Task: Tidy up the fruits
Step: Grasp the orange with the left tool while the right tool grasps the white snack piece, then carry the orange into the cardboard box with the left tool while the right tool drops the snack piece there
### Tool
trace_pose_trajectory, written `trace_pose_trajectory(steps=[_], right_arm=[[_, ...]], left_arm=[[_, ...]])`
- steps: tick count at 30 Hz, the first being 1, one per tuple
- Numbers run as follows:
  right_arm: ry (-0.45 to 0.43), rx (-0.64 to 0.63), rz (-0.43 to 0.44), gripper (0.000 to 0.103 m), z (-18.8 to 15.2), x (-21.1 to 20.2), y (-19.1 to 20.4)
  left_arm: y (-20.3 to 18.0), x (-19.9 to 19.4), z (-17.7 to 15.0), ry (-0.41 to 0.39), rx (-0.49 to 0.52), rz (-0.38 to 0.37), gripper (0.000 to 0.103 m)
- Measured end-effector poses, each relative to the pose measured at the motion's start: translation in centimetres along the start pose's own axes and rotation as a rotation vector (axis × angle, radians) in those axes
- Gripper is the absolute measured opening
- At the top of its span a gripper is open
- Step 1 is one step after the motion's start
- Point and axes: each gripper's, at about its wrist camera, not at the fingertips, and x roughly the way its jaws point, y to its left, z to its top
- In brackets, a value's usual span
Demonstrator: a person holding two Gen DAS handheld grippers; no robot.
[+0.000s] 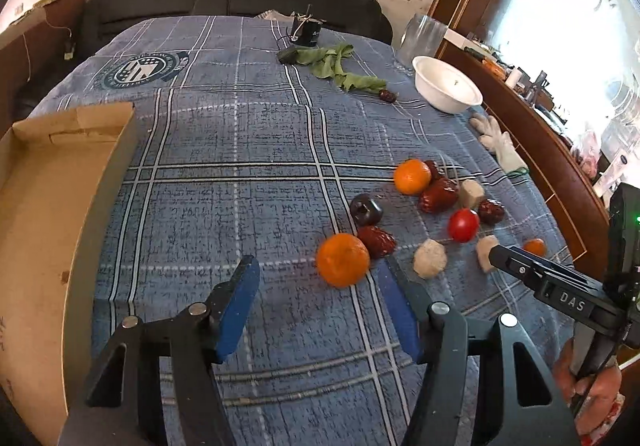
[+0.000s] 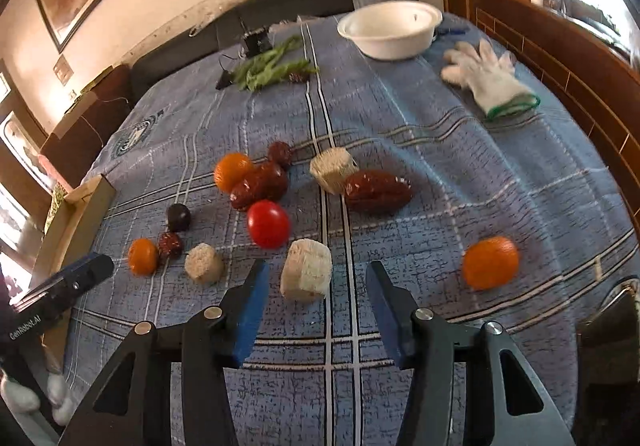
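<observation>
your right gripper [image 2: 314, 288] stands open around the pale block [image 2: 306, 275], pads not touching it; its long axis runs up and away from you. your left gripper [image 1: 316, 280] is open, empty, with the near orange [image 1: 343, 260] just beyond its right finger on the blue cloth [image 1: 240, 150].

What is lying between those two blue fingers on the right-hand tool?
In the right wrist view, a pale beige chunk lies on the blue checked cloth, in the gap ahead of the right gripper; neither pad touches it.
</observation>
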Motion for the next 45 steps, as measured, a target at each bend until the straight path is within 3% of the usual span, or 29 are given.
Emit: trace_pose_trajectory(steps=[8, 10, 11, 12, 16, 21, 29, 34, 38, 41, 45], right_arm=[[0.012, -0.039, -0.034, 0.054, 0.2, 1.4, 0.9], [0.008, -0.049, -0.04, 0.052, 0.2, 1.3, 1.0], [0.005, -0.06, -0.047, 0.045, 0.1, 1.3, 1.2], [0.004, -0.069, -0.055, 0.036, 0.1, 1.3, 1.3], [-0.007, -0.103, -0.071, 0.031, -0.2, 1.3, 2.0], [-0.038, -0.1, -0.029, 0.031, -0.6, -1.2, 2.8], [-0.152, -0.194, 0.116, 0.031, -0.1, -8.4, 8.2], [-0.204, -0.278, 0.276, 0.032, 2.1, -12.2, 14.4], [-0.214, -0.345, 0.414, 0.032, 5.4, -13.1, 20.6], [-0.186, -0.393, 0.453, 0.032, 6.8, -10.7, 25.7], [-0.069, -0.441, 0.408, 0.032, 6.0, -2.8, 30.9]], left_arm=[[-2.2, 3.5, 0.4, 0.054, 0.092, 0.006, 0.06], [-2.9, 3.9, 0.2, 0.045, 0.133, 0.036, 0.047], [-3.2, 3.9, 0.1, 0.042, 0.15, 0.053, 0.031], [-3.2, 3.9, 0.1, 0.041, 0.16, 0.064, 0.029], [-2.5, 3.1, -0.1, 0.044, 0.109, 0.013, 0.029], [-1.1, -1.1, -0.3, -0.018, 0.028, -0.046, 0.029], [3.0, -12.7, 0.0, -0.194, -0.06, -0.093, 0.03], [7.7, -18.2, 3.2, -0.255, -0.075, 0.007, 0.03], [12.1, -19.5, 6.7, -0.252, -0.09, 0.131, 0.03], [16.1, -17.9, 8.5, -0.208, -0.139, 0.198, 0.03], [20.1, -13.2, 8.4, -0.137, -0.209, 0.255, 0.03]])
